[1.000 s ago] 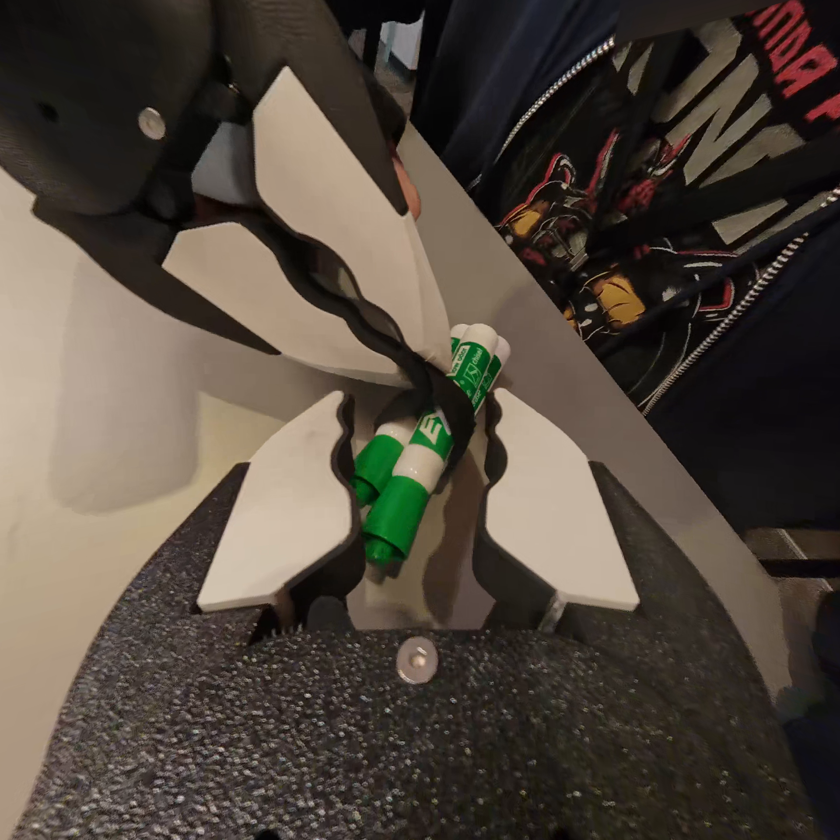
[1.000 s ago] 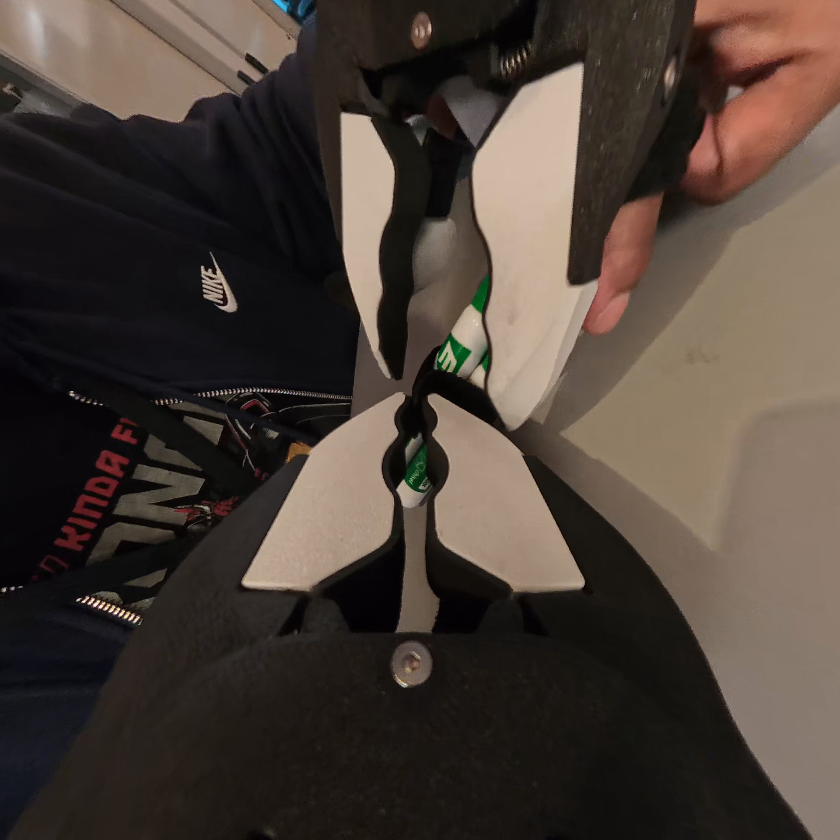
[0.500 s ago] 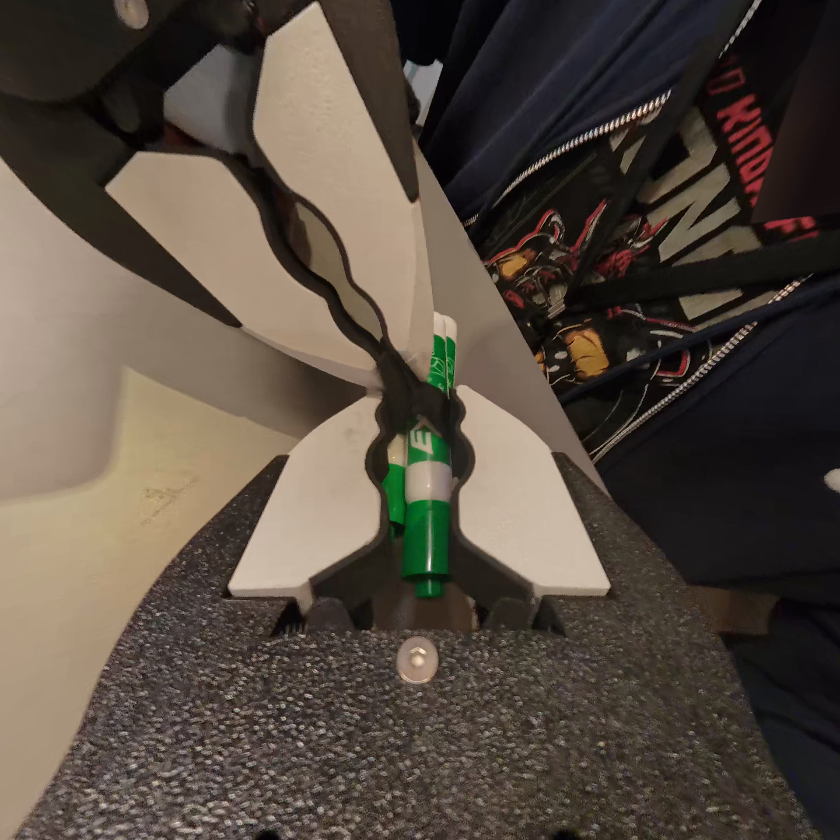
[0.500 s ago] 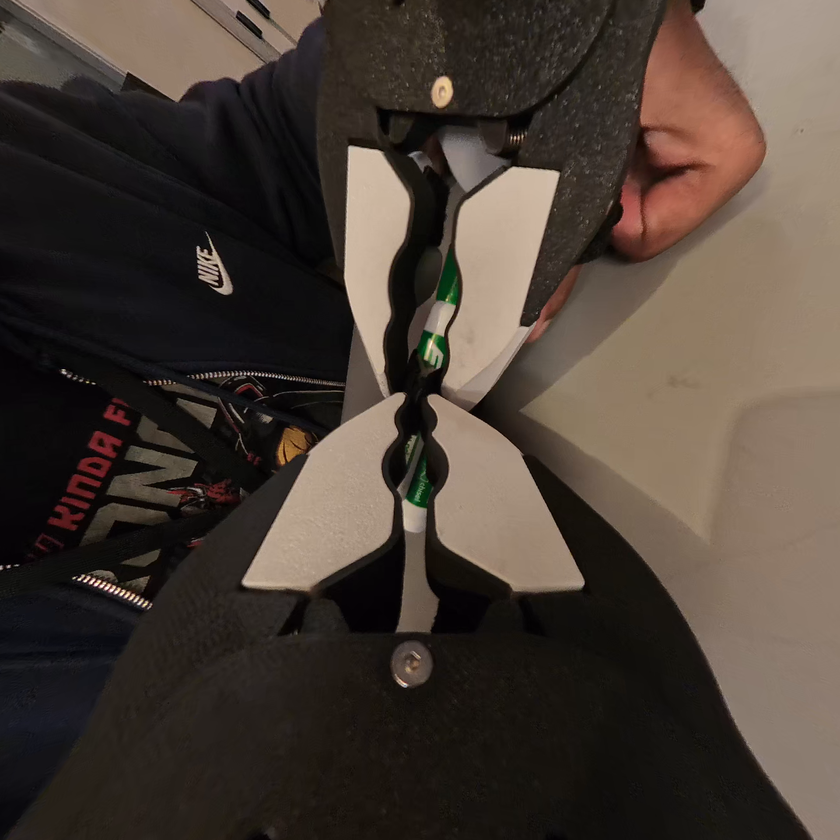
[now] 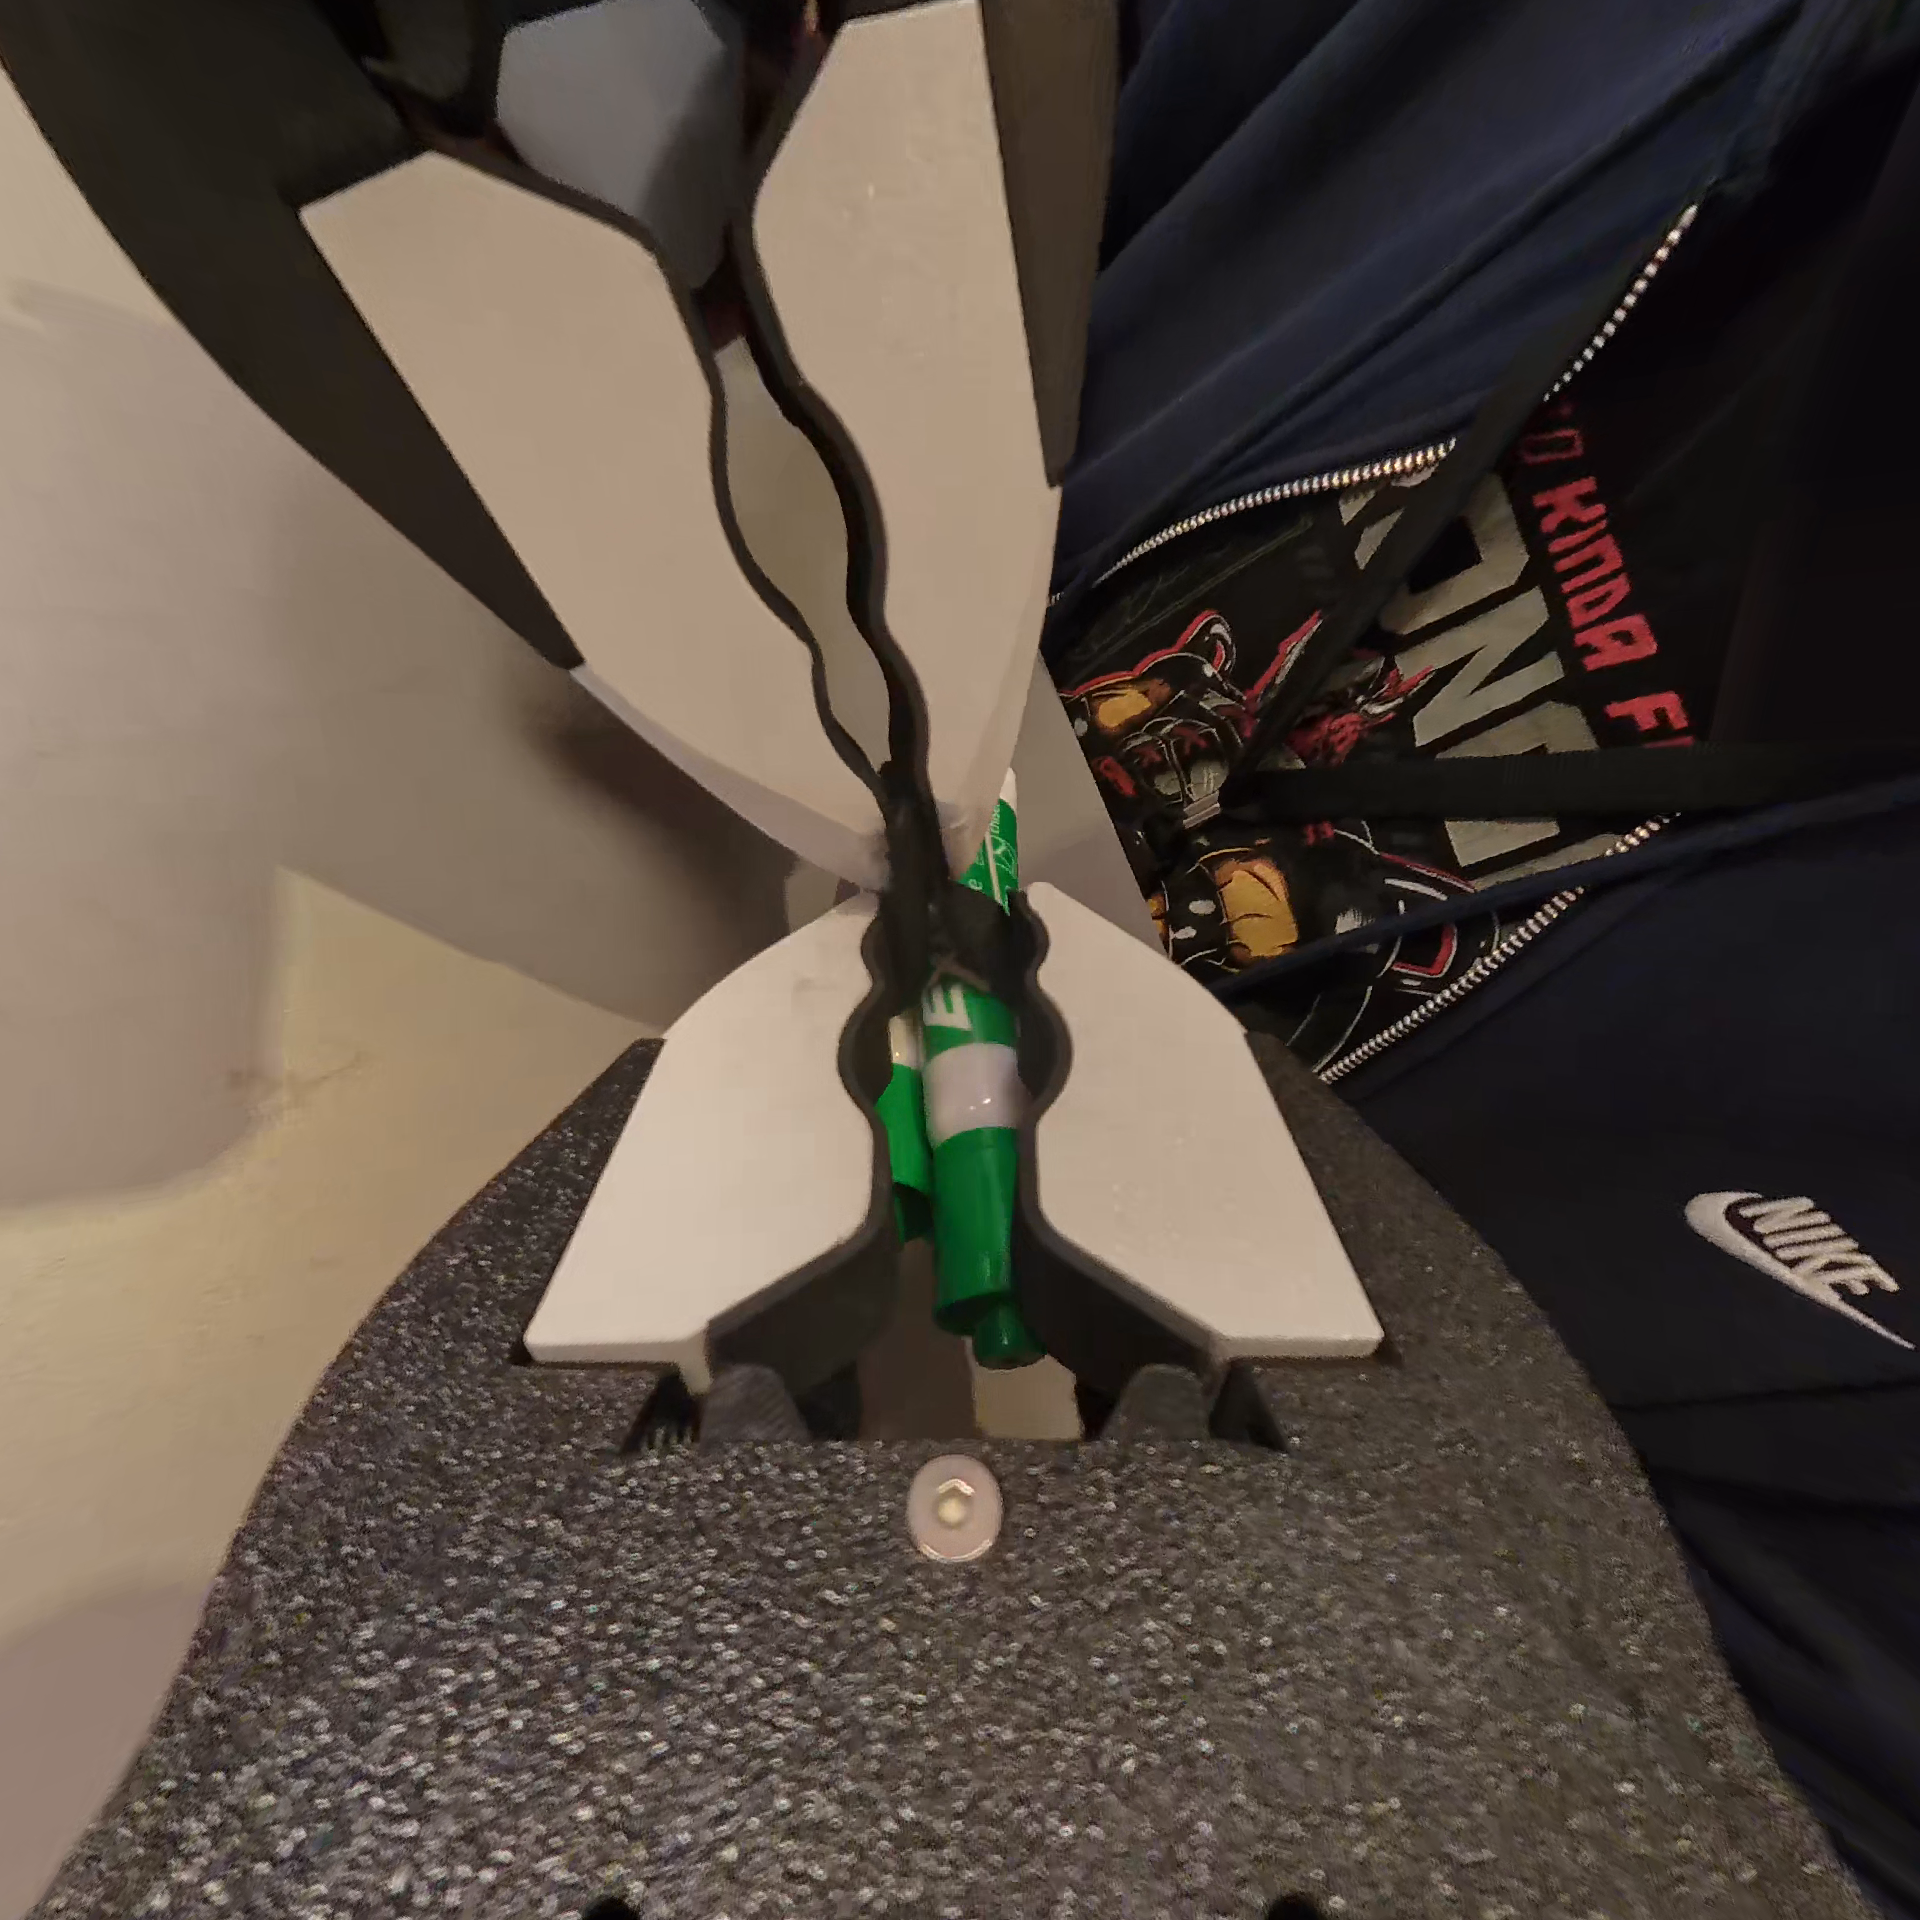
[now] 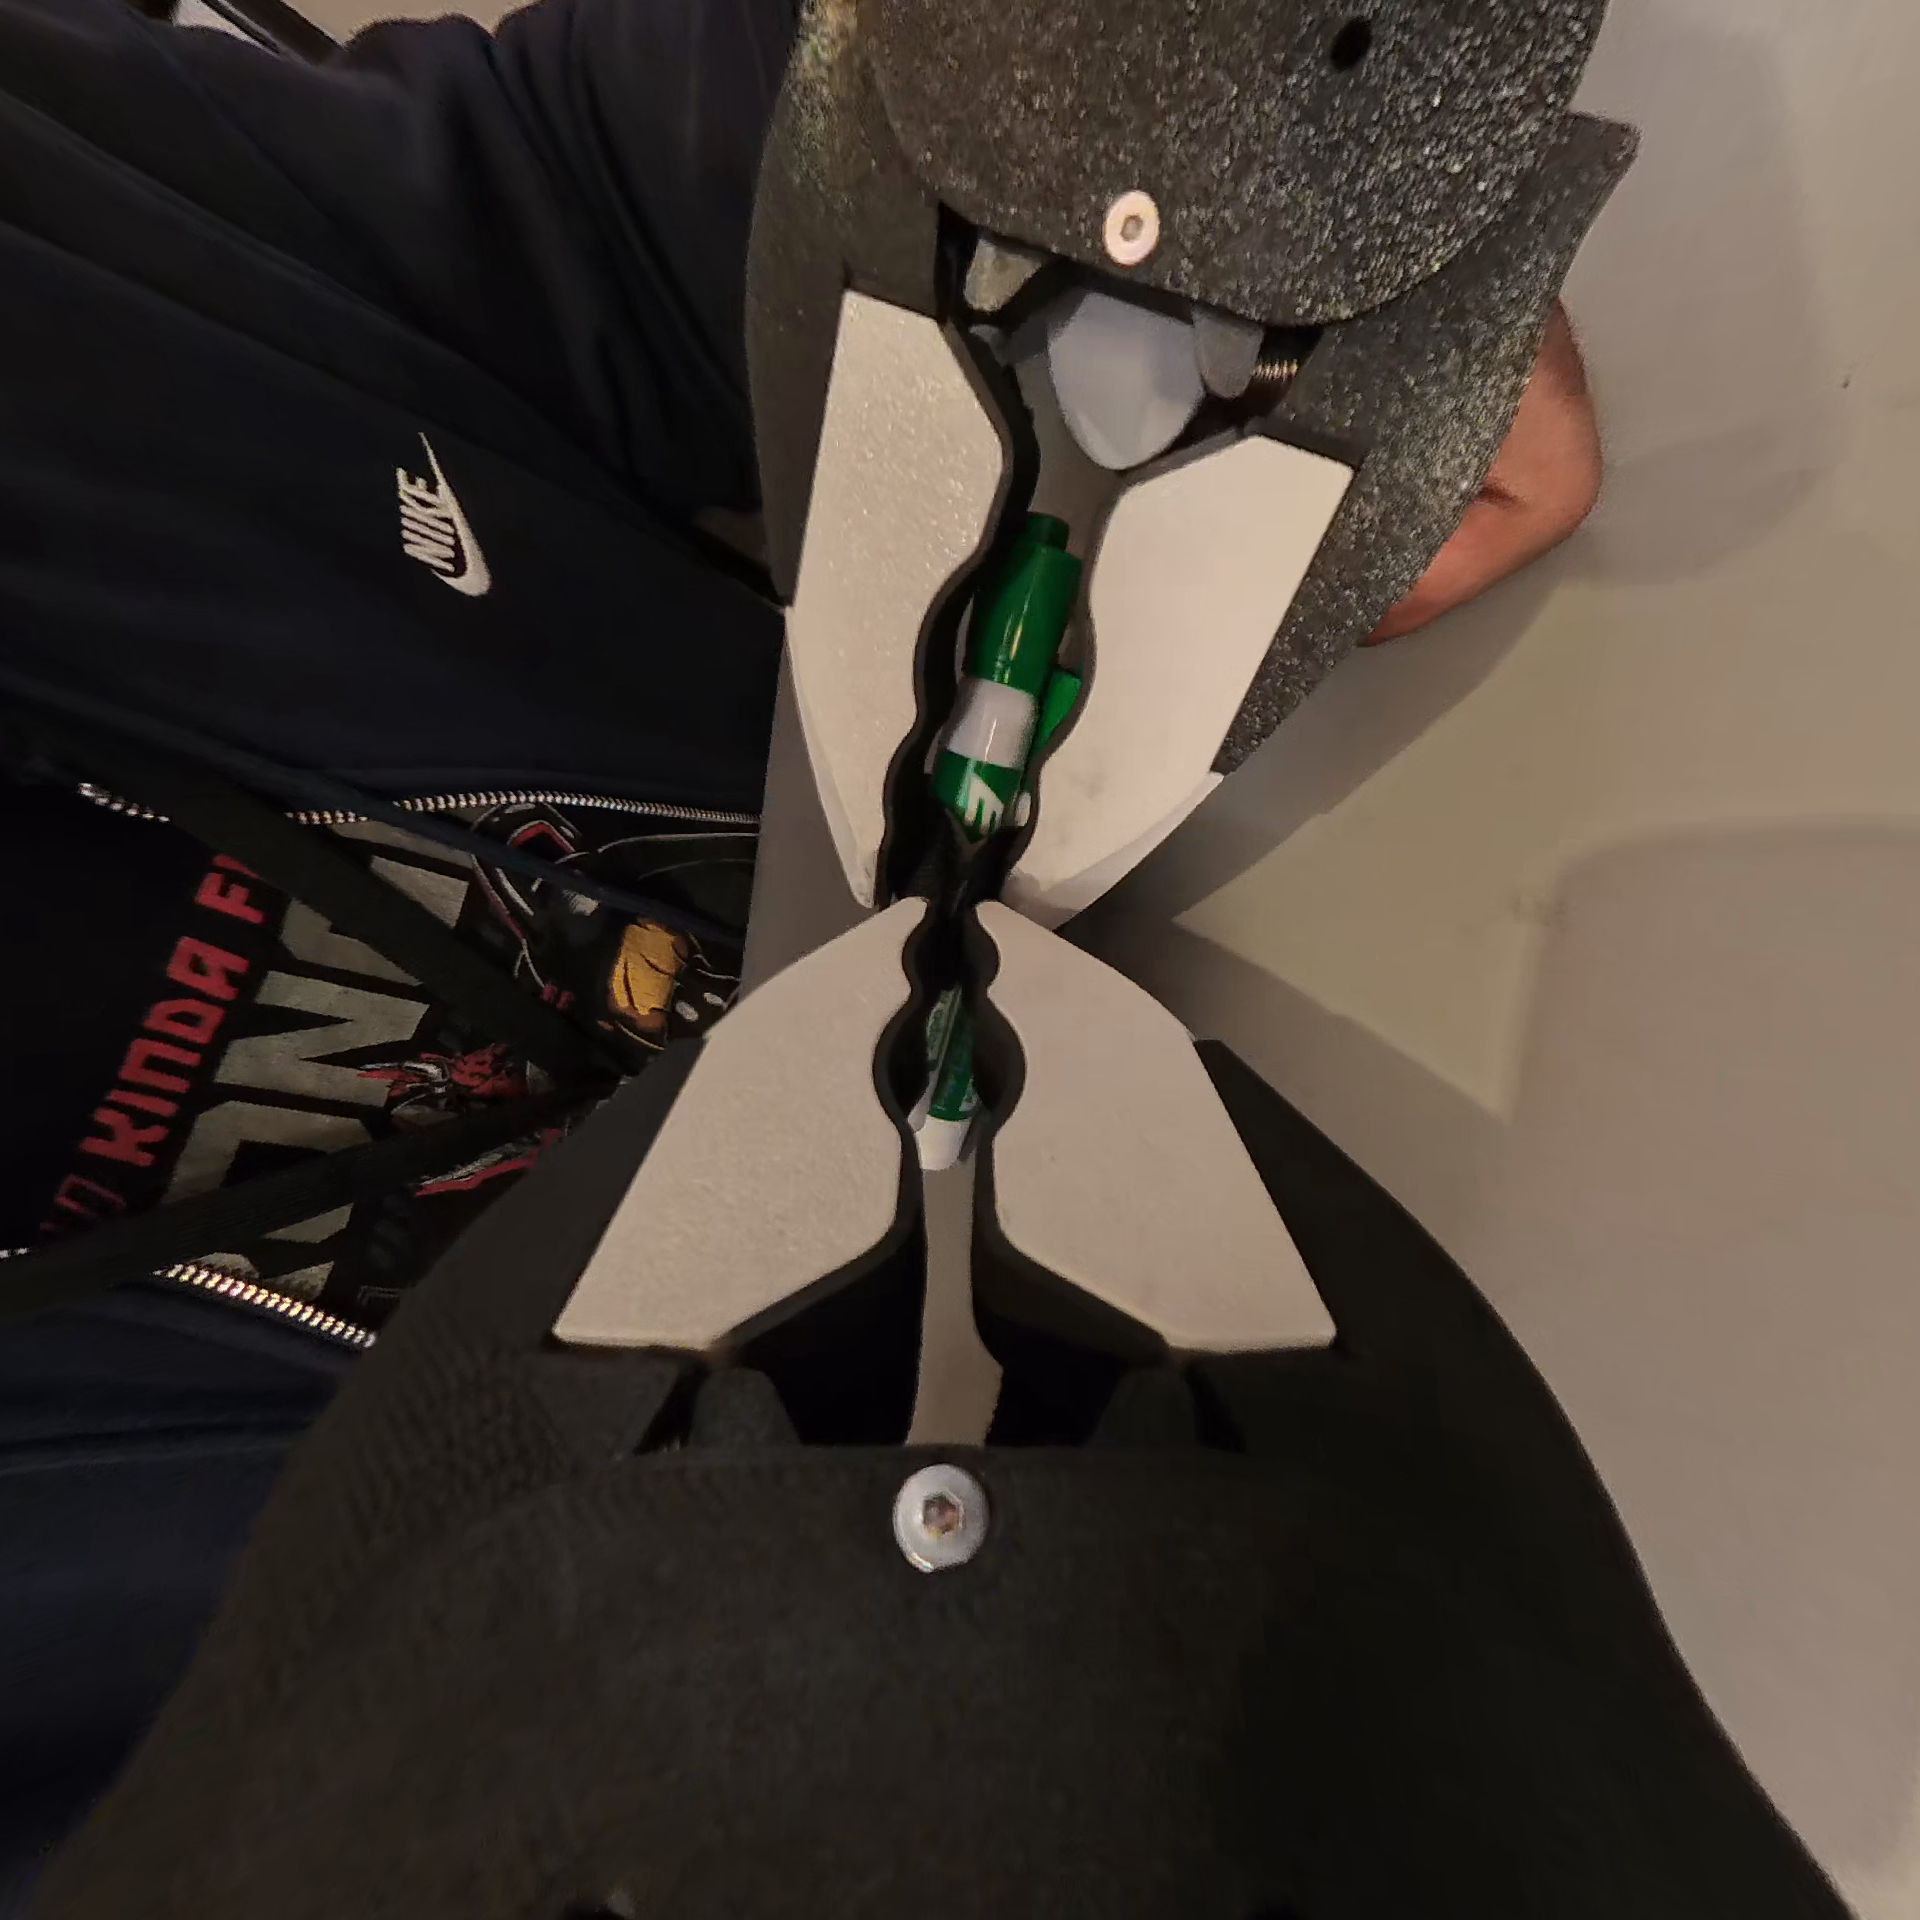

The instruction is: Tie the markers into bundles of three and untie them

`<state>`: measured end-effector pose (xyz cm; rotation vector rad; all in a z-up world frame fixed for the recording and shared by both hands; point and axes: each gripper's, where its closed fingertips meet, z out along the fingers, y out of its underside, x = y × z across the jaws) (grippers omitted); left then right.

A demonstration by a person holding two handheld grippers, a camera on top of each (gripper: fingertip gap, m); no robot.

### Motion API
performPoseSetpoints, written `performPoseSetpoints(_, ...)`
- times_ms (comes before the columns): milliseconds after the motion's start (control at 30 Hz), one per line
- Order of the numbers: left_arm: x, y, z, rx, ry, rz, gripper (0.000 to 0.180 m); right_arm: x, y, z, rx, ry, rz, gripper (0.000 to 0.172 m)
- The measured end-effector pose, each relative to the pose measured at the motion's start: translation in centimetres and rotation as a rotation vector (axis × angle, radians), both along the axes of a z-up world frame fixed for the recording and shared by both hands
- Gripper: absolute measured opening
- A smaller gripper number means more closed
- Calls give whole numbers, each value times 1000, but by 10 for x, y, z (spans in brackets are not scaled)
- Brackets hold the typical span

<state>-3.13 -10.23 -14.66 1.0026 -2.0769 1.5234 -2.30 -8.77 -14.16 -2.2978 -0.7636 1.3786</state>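
Both grippers meet nose to nose over the pale table at the person's lap edge. Left gripper first: it is clamped on the bundle of green markers, and in its own view the caps run back toward six o'clock while the barrels run out toward twelve. Seen from the right wrist camera, that same left gripper sits at twelve o'clock with the green caps pointing up into its throat.

Right gripper comes in from the opposite end, its tips pinched nearly together on the black tie that wraps the bundle (exactly how much of the band it has is hard to tell). White marker ends lie beneath its fingers, toward six o'clock.

So the key relation: the bundle's long axis runs straight along the line joining the two tools, with the tie right at the meeting point. Judging by that, any pull on the band would go across or along this axis while the left tool anchors the markers.
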Motion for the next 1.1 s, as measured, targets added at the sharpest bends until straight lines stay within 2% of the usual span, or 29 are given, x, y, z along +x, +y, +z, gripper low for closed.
performPoseSetpoints(567, 6, 4, 9, -100, 54, 121, 16, 1, 2, 5, 35, -33, 5, 2)
performPoseSetpoints(1100, 10, 8, 1, -47, 29, 226, 5, 5, 6, -1, 36, -24, -52, 5)
